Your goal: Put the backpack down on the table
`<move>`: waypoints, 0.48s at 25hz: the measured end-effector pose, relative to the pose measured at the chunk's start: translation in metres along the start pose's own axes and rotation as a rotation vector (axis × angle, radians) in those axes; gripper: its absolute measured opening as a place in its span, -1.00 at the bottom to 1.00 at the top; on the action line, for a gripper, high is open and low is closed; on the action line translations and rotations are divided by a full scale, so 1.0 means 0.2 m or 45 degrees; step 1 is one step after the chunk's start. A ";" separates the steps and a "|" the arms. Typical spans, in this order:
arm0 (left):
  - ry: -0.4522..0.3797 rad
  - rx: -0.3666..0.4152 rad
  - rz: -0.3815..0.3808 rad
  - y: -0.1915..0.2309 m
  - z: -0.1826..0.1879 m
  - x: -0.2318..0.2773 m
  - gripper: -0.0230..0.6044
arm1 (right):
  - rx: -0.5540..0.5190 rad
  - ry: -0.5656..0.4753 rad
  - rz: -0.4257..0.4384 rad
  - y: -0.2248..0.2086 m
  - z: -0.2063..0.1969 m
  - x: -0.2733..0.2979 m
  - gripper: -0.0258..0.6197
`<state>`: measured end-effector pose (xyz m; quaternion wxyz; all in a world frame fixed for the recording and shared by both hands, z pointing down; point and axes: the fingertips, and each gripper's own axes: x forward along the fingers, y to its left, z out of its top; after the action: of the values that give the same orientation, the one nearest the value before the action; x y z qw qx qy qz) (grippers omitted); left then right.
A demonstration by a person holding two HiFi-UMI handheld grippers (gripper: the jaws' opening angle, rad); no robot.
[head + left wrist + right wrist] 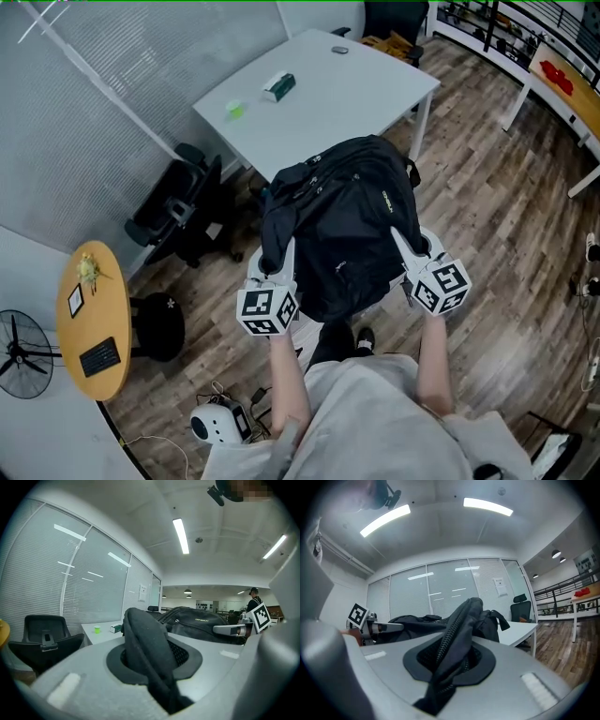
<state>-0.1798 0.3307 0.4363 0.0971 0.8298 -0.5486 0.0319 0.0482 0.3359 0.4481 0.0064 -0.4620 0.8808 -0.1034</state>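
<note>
I look over a white table [356,103] on a wood floor [487,253]. Left of the table runs a glass wall [84,103] hung with blinds. A black chair [178,211] stands by the table's near left corner. Farther left of the table are a round side table [94,319] and a fan [21,354]. Strip lights [181,535] glow above the table.

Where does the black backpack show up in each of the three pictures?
Head view: backpack at centre, by the white table.
Left gripper view: fabric in the jaws at centre, body right of centre.
Right gripper view: zipped edge in the jaws, bulk at left.
Shared landmark: the white table.
</note>
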 end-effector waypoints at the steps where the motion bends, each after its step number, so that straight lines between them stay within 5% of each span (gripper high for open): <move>1: -0.001 0.001 0.004 0.01 0.00 0.01 -0.67 | -0.002 0.001 0.003 0.00 -0.01 0.01 -0.77; 12: -0.016 0.005 -0.046 0.11 0.00 0.38 -0.67 | -0.026 -0.003 -0.049 -0.22 0.00 0.26 -0.77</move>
<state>-0.1702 0.2526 0.4506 0.0927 0.8400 -0.5340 0.0260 0.0549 0.2694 0.4602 0.0006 -0.4789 0.8728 -0.0939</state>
